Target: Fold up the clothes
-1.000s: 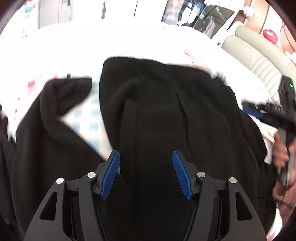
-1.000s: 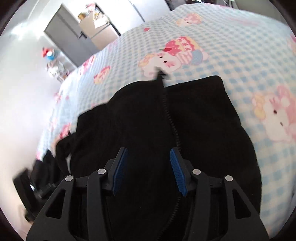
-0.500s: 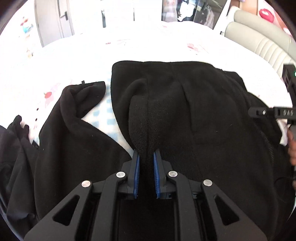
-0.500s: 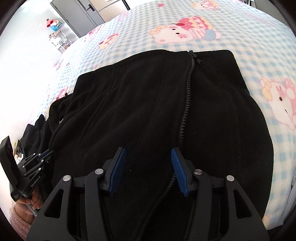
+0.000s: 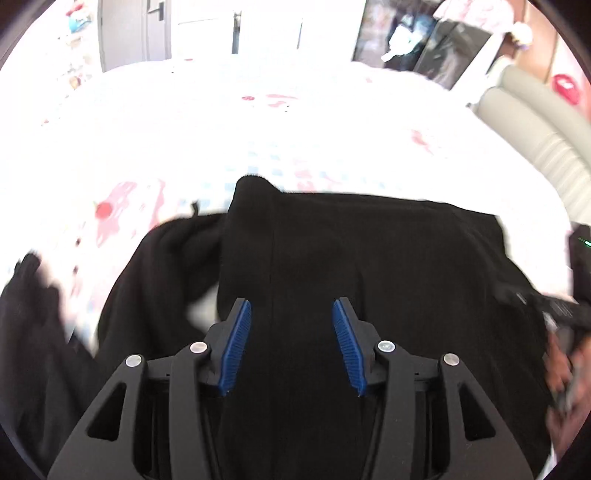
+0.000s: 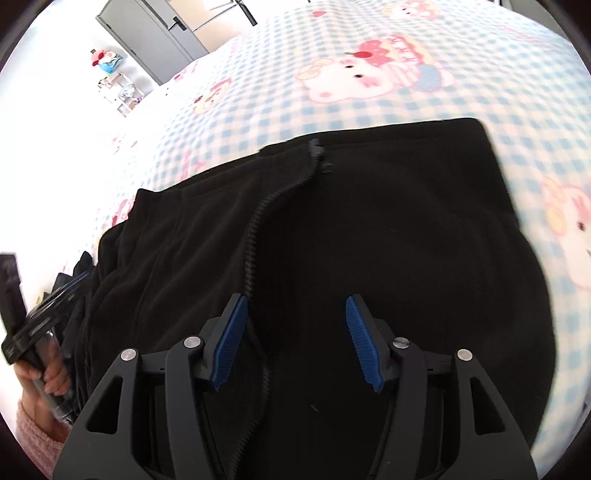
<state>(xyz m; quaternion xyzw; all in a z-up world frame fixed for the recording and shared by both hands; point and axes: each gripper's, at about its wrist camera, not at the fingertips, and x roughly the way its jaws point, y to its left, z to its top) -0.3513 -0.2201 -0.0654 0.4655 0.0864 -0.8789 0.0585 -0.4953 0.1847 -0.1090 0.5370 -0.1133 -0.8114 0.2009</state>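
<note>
The bed (image 6: 461, 74), in a checked cartoon sheet, stretches beyond both tongs. The black jacket (image 6: 388, 221) lies flat on it, under and ahead of them. Its zip (image 6: 255, 229) runs ahead of the right tongs (image 6: 293, 339), left of centre. Left tongs (image 5: 291, 345) have just opened; right tongs have widened, neither gripping cloth

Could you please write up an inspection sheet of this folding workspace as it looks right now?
Surface: bed with blue-checked cartoon blanket.
Job's things: black fleece jacket lying on it, zipper closed, sleeve spread to one side.
Clutter: more dark cloth at the edge.
Grippers: left gripper has just reopened, jacket beneath, not pinched; right gripper open above jacket.
Cables: nothing seen.
Surroundings: grey door, padded headboard.
</note>
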